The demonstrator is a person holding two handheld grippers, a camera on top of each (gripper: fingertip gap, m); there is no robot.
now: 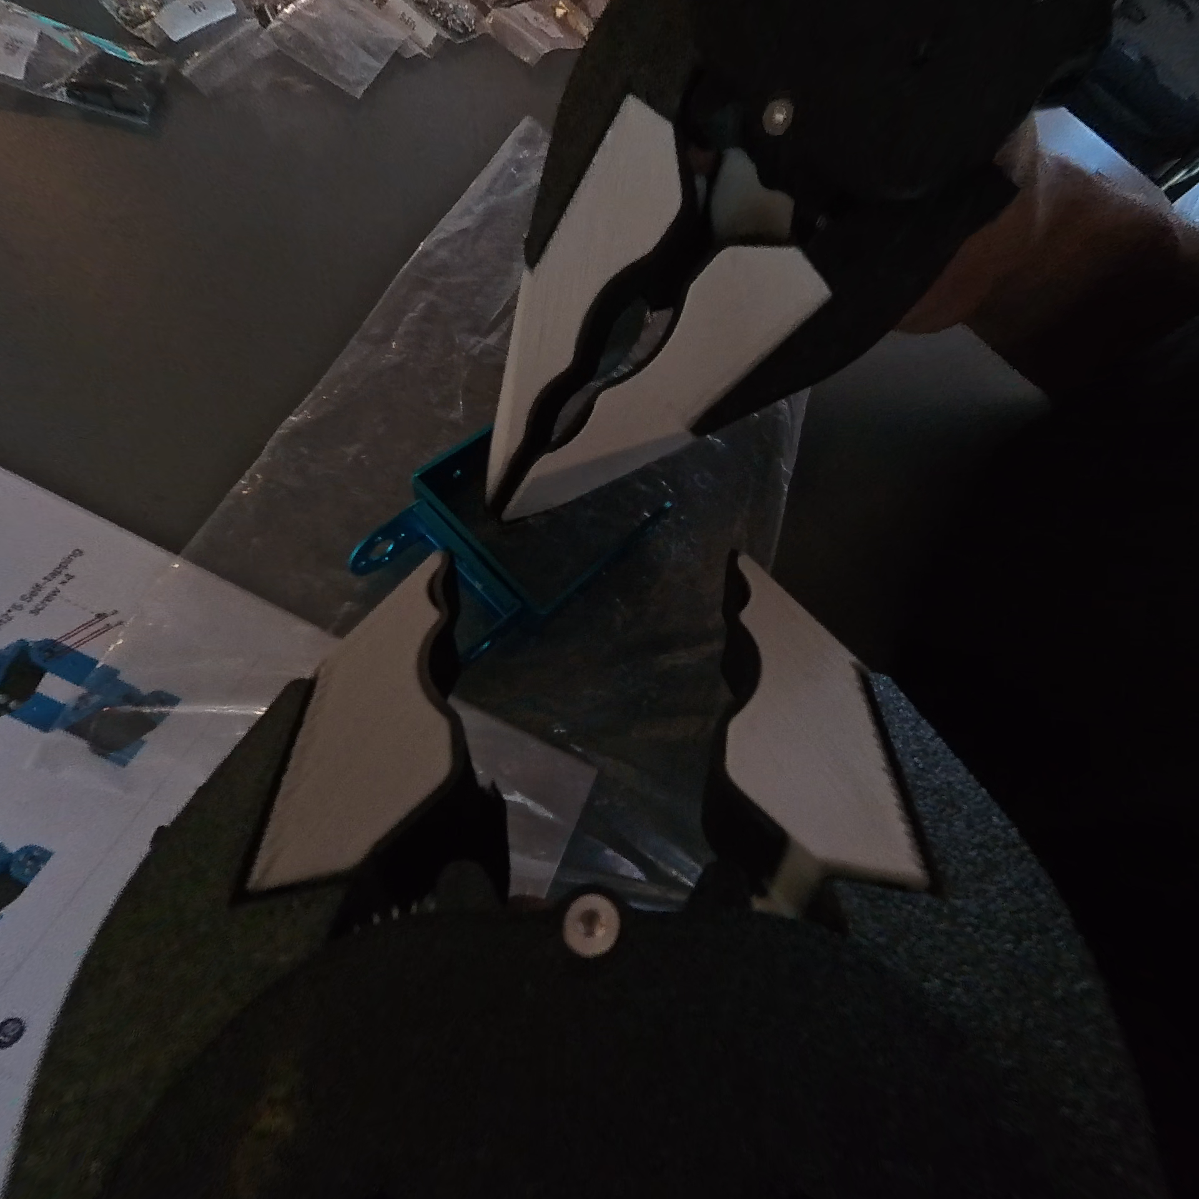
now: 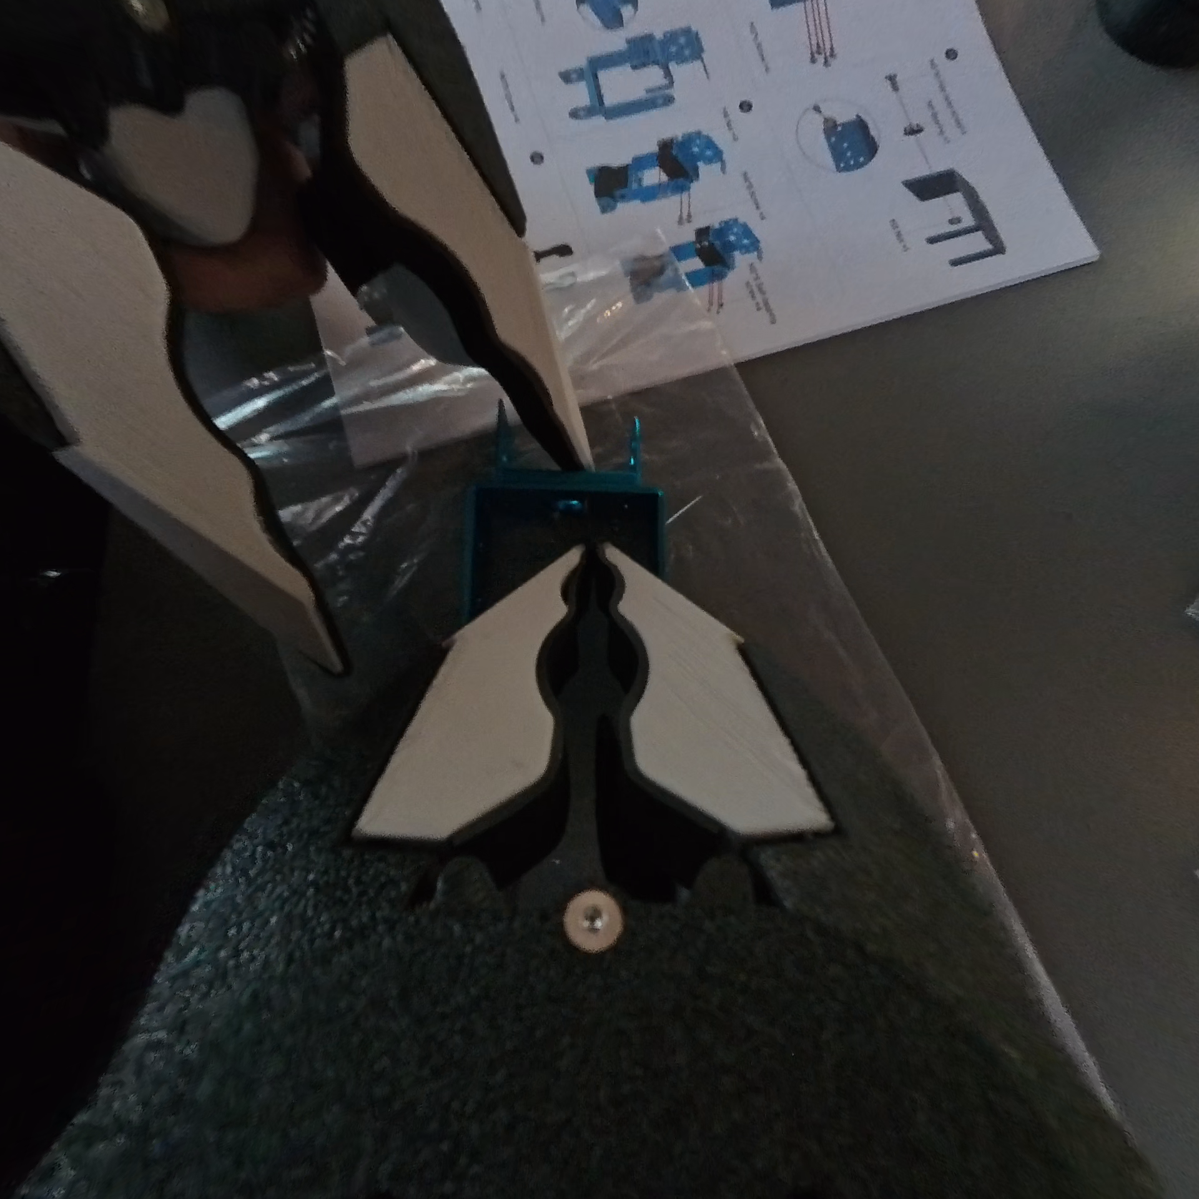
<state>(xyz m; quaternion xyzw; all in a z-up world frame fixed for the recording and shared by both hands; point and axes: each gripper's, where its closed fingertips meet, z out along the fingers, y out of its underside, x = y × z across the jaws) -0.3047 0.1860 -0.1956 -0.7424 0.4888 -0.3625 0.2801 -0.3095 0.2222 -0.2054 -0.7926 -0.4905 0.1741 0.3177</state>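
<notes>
A small teal metal U-shaped bracket [image 1: 383, 551] lies on a clear plastic bag [image 1: 389, 363] on the grey table. My left gripper [image 1: 590, 558] is open wide and straddles the bracket, its left fingertip [image 1: 441, 571] against the bracket's wall by the mounting tab. My right gripper [image 1: 503, 516] comes down from above, shut, its tips inside the bracket's frame. In the right wrist view the right gripper [image 2: 593, 548] has its tips together inside the bracket [image 2: 519, 496]. I see nothing between them. The left gripper [image 2: 457, 561] is open around it.
A printed instruction sheet [image 1: 78, 649] with blue drawings lies left of the bag; it also shows in the right wrist view [image 2: 811, 162]. Several small clear bags of parts [image 1: 292, 39] line the table's far edge. A hand [image 1: 1070, 227] holds the right gripper.
</notes>
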